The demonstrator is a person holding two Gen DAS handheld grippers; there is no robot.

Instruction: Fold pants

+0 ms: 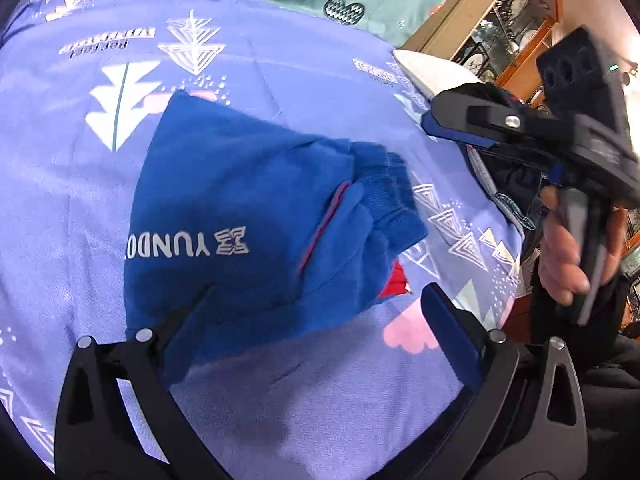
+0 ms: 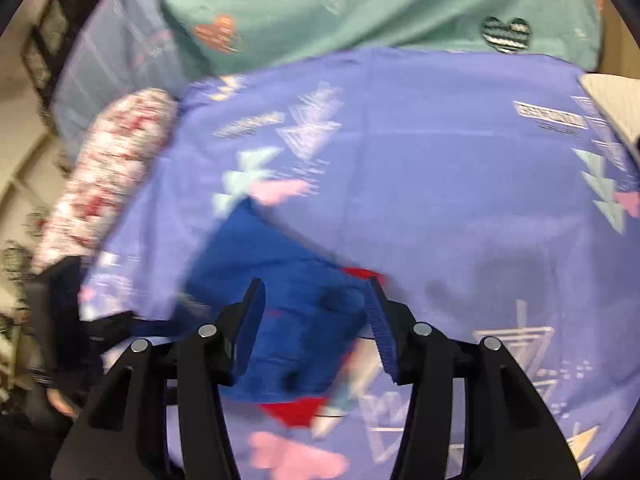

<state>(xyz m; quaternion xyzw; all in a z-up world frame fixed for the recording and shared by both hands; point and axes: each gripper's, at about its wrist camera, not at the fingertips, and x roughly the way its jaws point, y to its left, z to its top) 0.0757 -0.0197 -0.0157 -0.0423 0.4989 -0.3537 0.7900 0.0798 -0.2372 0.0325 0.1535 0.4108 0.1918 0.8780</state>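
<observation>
Blue pants (image 1: 248,224) with white "YUNDO" lettering and red trim lie folded in a compact bundle on a purple patterned sheet (image 1: 280,408); they also show, blurred, in the right wrist view (image 2: 296,312). My left gripper (image 1: 320,304) is open just above the bundle's near edge, with one finger over the cloth. My right gripper (image 2: 314,320) is open above the bundle and holds nothing; it also shows in the left wrist view (image 1: 460,132) at the right, raised off the sheet.
A teal heart-print cover (image 2: 360,8) lies behind the purple sheet. A rolled white-and-red cloth (image 2: 108,172) lies at the left. A white pillow corner (image 1: 432,72) and wooden shelves (image 1: 500,20) are at the right.
</observation>
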